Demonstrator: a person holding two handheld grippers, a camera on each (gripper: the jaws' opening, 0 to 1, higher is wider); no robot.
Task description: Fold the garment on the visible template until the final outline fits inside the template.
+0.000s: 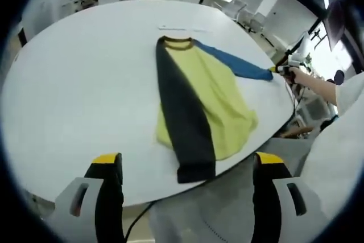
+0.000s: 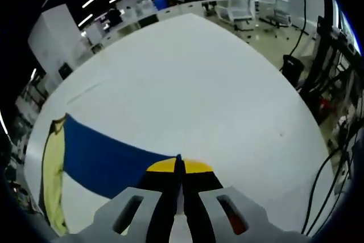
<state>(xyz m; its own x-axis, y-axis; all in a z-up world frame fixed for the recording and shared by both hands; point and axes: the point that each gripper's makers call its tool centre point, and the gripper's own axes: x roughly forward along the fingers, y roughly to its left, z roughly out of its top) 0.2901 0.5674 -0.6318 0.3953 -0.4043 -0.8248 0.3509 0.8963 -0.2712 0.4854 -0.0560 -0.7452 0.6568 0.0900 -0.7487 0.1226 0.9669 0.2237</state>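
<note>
Open-plan office, desks and chairs in the background, big round white table (image 1: 85, 83) as the work surface.

Right gripper (image 2: 178, 170): yellow-tipped jaws pressed together, clamped on the cuff end of the blue sleeve (image 2: 108, 160). From the tips the sleeve runs away to the left of the right gripper view, flat on the table, widening toward the shirt body; a strip of yellow fabric is visible at its far end near the left edge. Table ahead of the jaws is bare white; cables and stands on the floor off the right edge.

Left gripper (image 1: 187, 166): jaws wide apart, nothing between them, hovering above the near table edge, not touching the cloth.

Garment (image 1: 216, 106): yellow long-sleeve shirt lying flat on the table ahead of the left gripper, toward the right side of the table, collar pointing away from the camera. One dark sleeve (image 1: 182, 118) is laid down the shirt body from the collar to the hem, its cuff sitting at the near table edge. The other sleeve, blue, extends out to the right toward the table rim, where the right gripper has it, held by a person's hand (image 1: 298, 75) with a white sleeve behind it.

Faint line mark on the table beyond the collar; can't tell if that's the template outline.
</note>
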